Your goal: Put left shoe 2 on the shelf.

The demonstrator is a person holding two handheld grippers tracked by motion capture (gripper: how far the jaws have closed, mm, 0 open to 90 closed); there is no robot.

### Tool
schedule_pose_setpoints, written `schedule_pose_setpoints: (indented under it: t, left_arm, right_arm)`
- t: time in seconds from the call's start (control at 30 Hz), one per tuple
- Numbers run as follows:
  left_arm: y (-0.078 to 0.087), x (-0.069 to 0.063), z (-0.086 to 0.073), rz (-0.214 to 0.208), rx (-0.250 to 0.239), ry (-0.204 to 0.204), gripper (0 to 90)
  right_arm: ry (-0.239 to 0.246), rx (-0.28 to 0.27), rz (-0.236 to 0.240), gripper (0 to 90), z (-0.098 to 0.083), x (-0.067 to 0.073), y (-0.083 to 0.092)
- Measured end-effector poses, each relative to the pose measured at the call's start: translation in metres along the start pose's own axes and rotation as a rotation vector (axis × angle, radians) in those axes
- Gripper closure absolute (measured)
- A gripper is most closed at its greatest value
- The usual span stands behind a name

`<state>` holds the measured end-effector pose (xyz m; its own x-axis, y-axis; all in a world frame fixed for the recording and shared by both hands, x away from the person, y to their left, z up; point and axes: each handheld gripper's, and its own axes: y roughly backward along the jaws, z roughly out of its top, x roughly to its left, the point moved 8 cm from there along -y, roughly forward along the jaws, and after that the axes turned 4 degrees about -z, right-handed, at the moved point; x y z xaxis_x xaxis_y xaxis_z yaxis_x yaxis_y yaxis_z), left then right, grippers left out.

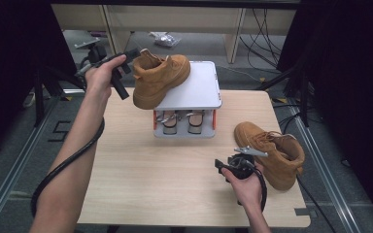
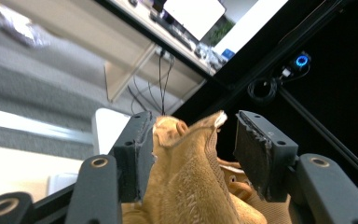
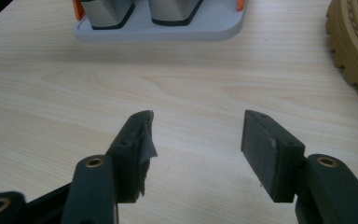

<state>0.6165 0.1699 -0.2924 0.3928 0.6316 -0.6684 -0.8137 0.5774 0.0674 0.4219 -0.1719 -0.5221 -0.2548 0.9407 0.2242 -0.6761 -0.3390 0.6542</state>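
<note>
The table (image 1: pixel 141 170) carries a rack (image 1: pixel 194 87) at 12 o'clock, one tan boot (image 1: pixel 156 80) tilted over its left edge. The left gripper (image 2: pixel 193 144) stands open around the boot's collar: withdraw only once the sole sits flat. The right gripper (image 3: pixel 196 140), open and empty, waits beside the second boot (image 1: pixel 272 153) at 4 o'clock.

Both forearms are bare, no sleeves in sight. The left hand-held gripper (image 1: pixel 119 73) and the right hand-held gripper (image 1: pixel 235 165) are black, each trailing a thick black cable. The right one carries a grey three-cornered plate on top. Their jaws are black bars with brass-ringed screw holes and dark, worn, ribbed pads (image 3: pixel 265 149).
</note>
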Motion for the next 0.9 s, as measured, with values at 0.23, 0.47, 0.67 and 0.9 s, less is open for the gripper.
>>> schedule_pose_setpoints:
  t: [0.23, 0.47, 0.67, 0.9]
  left_arm:
    - [0.04, 0.022, -0.01, -0.03, 0.018, -0.038, 74.3]
    - [0.05, 0.052, -0.047, 0.017, 0.114, -0.142, 89.3]
    - [0.041, 0.05, -0.068, 0.036, 0.162, -0.242, 89.4]
    - [0.028, 0.045, -0.075, 0.061, 0.171, -0.306, 89.4]
  right_arm:
    - [0.014, -0.023, 0.018, 69.9, 0.014, 0.015, 0.007]
    - [0.083, -0.05, 0.05, 88.4, 0.041, 0.045, 0.004]
    - [0.195, -0.108, 0.092, 90.0, 0.091, 0.082, -0.008]
    - [0.222, -0.165, 0.142, 90.0, 0.144, 0.127, -0.023]
